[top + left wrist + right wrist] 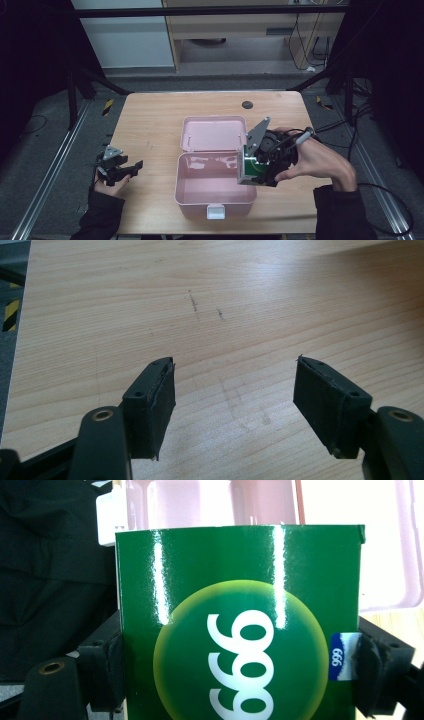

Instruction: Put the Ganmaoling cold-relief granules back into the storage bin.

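Right gripper (250,172) pinches green box (240,625) over pink case's (200,197) rim; left gripper (235,400) spread above bare table (150,300).

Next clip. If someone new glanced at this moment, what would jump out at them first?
Most striking is the glossy green box with a yellow-green circle and white numerals, clamped between the right tongs at the right edge of the open pink case in mid-table. The case's lid lies folded back, its white latch facing the person. The left tongs stand open over bare wooden tabletop at the left.
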`<action>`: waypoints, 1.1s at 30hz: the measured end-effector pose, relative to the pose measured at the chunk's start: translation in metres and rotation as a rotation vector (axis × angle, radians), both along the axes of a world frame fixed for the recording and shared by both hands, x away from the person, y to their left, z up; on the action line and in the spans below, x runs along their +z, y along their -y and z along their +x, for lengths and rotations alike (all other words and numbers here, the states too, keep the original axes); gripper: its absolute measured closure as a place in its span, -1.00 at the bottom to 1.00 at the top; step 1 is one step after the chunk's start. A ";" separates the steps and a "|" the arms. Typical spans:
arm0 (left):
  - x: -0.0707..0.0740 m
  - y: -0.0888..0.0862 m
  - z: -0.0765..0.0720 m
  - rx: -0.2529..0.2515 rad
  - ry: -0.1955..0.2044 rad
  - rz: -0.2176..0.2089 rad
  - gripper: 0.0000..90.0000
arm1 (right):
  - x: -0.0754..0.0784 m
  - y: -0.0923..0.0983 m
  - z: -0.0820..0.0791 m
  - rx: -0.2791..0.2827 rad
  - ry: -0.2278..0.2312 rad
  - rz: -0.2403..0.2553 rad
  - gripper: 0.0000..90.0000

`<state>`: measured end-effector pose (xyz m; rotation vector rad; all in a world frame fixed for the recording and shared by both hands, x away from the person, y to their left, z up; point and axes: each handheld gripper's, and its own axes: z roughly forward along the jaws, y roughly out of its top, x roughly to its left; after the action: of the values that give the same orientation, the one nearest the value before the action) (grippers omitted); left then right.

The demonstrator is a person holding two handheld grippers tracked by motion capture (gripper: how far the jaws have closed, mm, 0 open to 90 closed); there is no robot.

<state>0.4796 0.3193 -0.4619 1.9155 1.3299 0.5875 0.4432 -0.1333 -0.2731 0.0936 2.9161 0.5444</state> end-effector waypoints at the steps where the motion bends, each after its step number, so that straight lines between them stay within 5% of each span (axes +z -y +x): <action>1: 0.000 0.000 0.000 0.000 0.000 0.000 -0.28 | 0.000 0.000 0.000 0.000 0.000 0.000 -0.64; 23: 0.000 -0.001 0.000 -0.001 0.002 -0.001 -0.28 | -0.012 -0.037 0.013 0.031 -0.018 -0.002 -0.64; 33: 0.000 -0.001 0.000 -0.002 0.002 -0.001 -0.28 | -0.027 -0.053 0.015 0.046 -0.041 -0.042 -0.64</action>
<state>0.4799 0.3202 -0.4616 1.9149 1.3273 0.5879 0.4584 -0.0805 -0.3005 0.0325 2.9748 0.4944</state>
